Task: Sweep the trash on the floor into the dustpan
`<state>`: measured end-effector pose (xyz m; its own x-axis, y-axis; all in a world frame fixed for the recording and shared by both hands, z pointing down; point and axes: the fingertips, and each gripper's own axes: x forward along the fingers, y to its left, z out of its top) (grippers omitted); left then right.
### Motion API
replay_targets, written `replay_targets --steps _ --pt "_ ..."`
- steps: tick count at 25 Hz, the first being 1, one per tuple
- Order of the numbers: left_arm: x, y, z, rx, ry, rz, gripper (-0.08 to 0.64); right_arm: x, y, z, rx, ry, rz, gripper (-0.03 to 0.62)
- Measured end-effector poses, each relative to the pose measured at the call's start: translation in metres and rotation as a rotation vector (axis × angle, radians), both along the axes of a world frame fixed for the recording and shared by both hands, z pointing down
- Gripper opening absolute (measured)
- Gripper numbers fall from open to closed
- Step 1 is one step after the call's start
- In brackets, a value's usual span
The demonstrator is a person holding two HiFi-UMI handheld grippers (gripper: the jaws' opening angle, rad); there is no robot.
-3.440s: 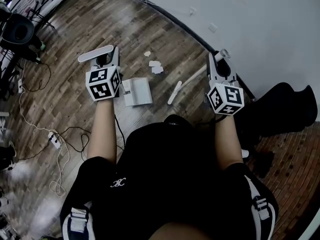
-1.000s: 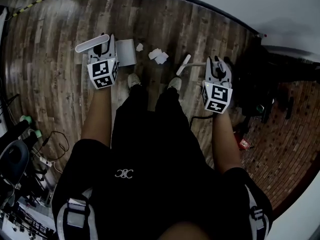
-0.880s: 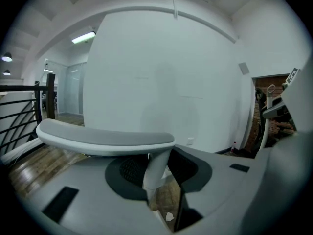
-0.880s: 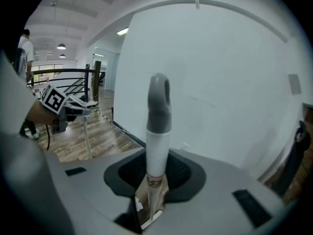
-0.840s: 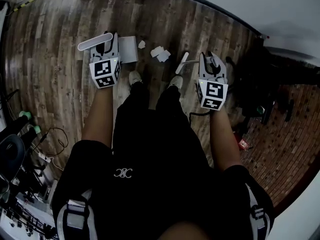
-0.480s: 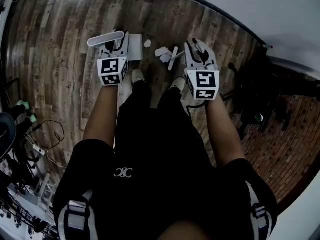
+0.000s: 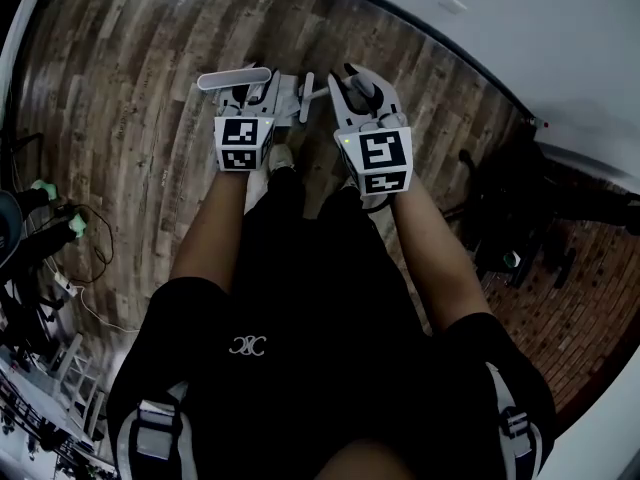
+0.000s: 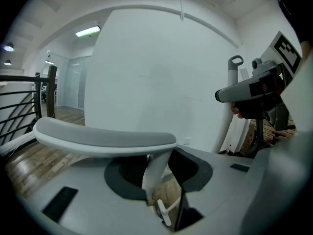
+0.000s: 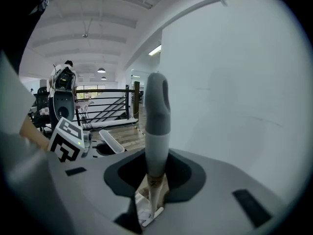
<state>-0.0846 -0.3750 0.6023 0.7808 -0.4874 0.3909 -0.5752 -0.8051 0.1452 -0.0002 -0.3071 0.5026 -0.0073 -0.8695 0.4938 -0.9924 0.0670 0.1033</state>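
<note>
Near the wall (image 7: 520,28), broom (image 7: 306,84) beside dustpan (image 7: 286,96)

Two grippers: left gripper (image 7: 248,96), right gripper (image 7: 362,88) — one dustpan (image 8: 102,137), one broom (image 9: 156,126).

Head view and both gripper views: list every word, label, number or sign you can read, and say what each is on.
No text reads outright.
On the black shirt, a white emblem: interlocked letters, too small to read surely.
On the left marker cube and the right marker cube: black-and-white square codes, no letters or numbers.
On the broom handle, a small dark mark: too small to read.
</note>
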Motion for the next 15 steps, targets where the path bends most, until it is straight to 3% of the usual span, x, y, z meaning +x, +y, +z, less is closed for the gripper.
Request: replay_targets --steps 6,15 --pt "-0.003 -0.001 0.001 -0.019 0.003 0.004 0.121 -0.006 -0.004 -0.012 0.021 -0.001 -0.029 0.097" --pt "0.006 -0.002 0.003 -0.030 -0.003 0.017 0.123 0.031 0.017 -0.023 0.017 0.064 0.056 0.097"
